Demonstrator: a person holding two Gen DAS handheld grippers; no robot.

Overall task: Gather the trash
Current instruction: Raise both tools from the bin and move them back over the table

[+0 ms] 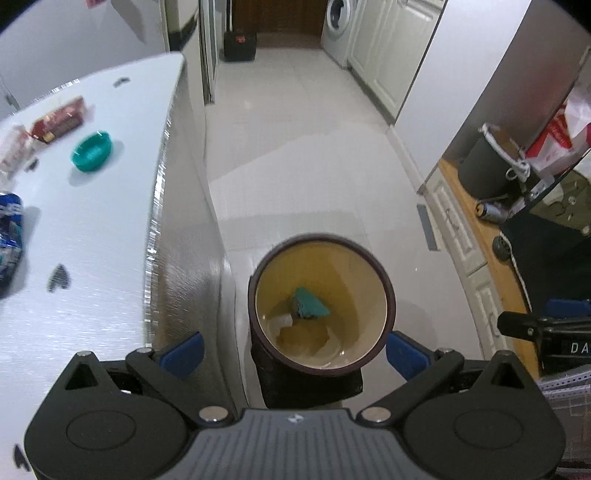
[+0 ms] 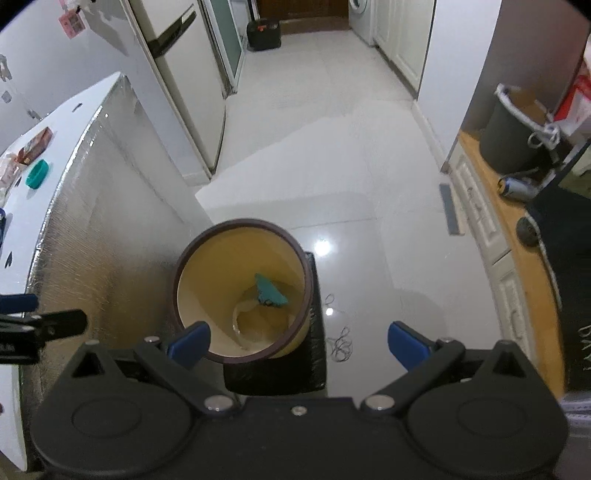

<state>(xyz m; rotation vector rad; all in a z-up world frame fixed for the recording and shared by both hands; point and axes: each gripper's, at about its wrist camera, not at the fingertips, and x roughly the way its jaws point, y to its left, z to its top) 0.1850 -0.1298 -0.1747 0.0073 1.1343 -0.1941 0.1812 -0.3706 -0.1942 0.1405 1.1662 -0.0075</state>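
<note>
A round bin (image 1: 369,280) with a dark rim and yellow inside stands on the floor beside the white table (image 1: 92,229). It holds a teal wrapper (image 1: 308,302) and pale scraps. My left gripper (image 1: 293,349) is open and empty, held above the bin. My right gripper (image 2: 299,341) is open and empty, above the bin's (image 2: 207,273) right side; the teal wrapper (image 2: 271,293) shows inside. On the table lie a teal dish (image 1: 92,150), a red packet (image 1: 59,123) and a blue packet (image 1: 9,236).
The bin stands on a black mat (image 2: 314,354). A wooden counter (image 1: 491,258) on the right carries a grey bucket (image 1: 484,162) and a can (image 1: 489,210). White tiled floor (image 1: 306,147) runs back to a washing machine (image 1: 338,29). A fridge (image 2: 177,74) stands behind the table.
</note>
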